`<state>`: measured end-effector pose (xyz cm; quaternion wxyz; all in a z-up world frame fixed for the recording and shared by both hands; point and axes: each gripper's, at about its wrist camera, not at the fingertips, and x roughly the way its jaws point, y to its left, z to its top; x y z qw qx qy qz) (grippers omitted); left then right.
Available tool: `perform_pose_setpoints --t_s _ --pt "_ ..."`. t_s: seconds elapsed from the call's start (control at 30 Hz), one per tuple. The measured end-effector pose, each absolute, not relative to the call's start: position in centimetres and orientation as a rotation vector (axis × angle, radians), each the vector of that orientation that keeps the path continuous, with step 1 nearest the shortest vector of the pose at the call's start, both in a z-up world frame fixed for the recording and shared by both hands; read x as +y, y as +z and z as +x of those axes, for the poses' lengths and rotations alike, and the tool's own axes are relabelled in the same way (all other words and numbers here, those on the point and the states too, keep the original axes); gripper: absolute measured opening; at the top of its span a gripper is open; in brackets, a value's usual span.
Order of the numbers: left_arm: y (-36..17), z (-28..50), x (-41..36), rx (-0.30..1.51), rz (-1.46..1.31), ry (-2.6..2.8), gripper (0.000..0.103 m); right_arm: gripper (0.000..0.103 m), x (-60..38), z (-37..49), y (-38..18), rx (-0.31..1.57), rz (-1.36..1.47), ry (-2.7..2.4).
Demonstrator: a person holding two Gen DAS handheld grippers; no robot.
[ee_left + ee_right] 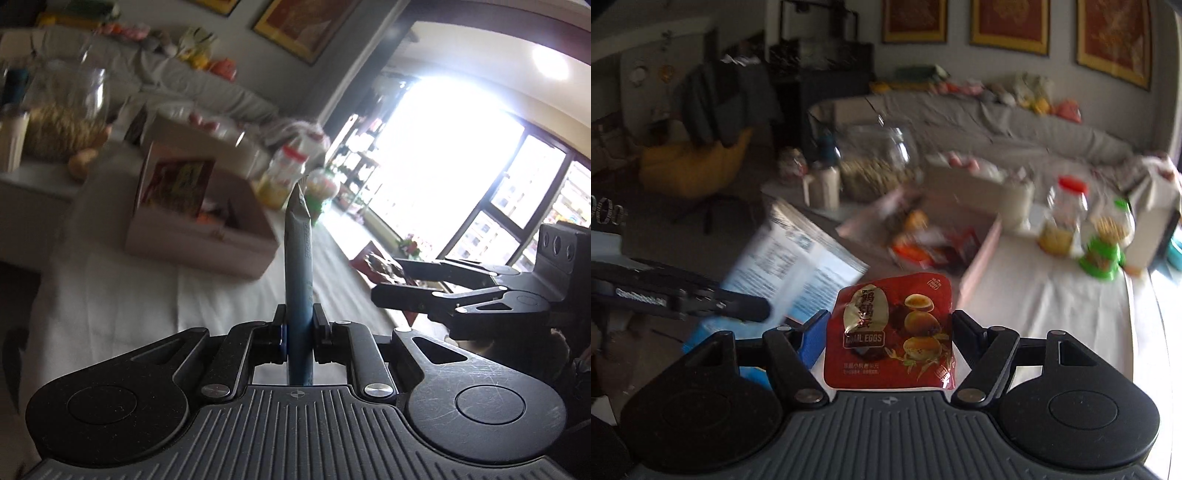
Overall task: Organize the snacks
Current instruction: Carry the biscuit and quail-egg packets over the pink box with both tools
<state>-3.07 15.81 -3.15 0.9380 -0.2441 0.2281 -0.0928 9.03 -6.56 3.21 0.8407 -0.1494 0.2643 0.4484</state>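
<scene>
Left gripper [298,332] clamped tight on a thin blue-and-white packet [298,280], seen edge-on and standing straight up between the pads; from the right wrist view the same packet [798,258] shows its broad printed face, tilted, with the left gripper [753,308] coming in from the left edge. Right gripper [890,332] set at a middling width around a red quail-egg pouch [890,332], both fingers against its side edges, pouch upright and facing the camera. From the left wrist view, right gripper [384,280] out to the right, the red pouch [373,260] partly showing between its fingers.

Beyond both, a table under a white cloth [1052,295]. On it, an open pinkish box [207,236], flap raised, orange and red snack packs [923,247] lying inside. Just right of the box, a clear jar with a red lid [1065,214] and a green-based jar [1106,240], close together.

Farther back, a big glass jar [879,162] partly filled, a grey sofa [1015,122], framed pictures [1010,22] on the wall. All blurred.
</scene>
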Motion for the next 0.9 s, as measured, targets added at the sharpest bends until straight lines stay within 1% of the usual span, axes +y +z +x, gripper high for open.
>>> perform_pose_setpoints --t_s 0.17,0.27,0.37,0.47,0.6,0.73,0.8,0.9 --pt "2.9 -2.0 16.1 0.302 -0.385 -0.166 0.016 0.071 -4.8 9.3 9.4 0.393 -0.315 0.955" --pt "5.6 0.3 17.0 0.222 -0.369 -0.154 0.016 0.072 -3.9 11.0 12.8 0.337 -0.279 0.915" --pt "6.1 4.4 18.2 0.210 -0.410 -0.145 0.016 0.072 -3.0 13.4 15.0 0.299 -0.246 0.850" --pt "4.2 9.2 20.1 0.246 -0.546 -0.179 0.016 0.072 -1.7 16.2 15.9 0.303 -0.223 0.789" --pt "-0.7 15.3 20.9 0.330 -0.605 -0.185 0.017 0.072 0.0 19.7 14.8 0.356 -0.215 0.758" --pt "-5.9 21.0 22.5 0.436 -0.588 -0.106 0.018 0.072 2.3 23.5 11.4 0.439 -0.252 0.732" --pt "-7.0 22.7 23.8 0.499 -0.574 -0.088 0.019 0.072 3.3 25.0 9.2 0.514 -0.259 0.721" --pt "-6.4 21.6 25.4 0.474 -0.584 -0.097 0.019 0.072 4.6 27.3 6.1 0.615 -0.241 0.721"
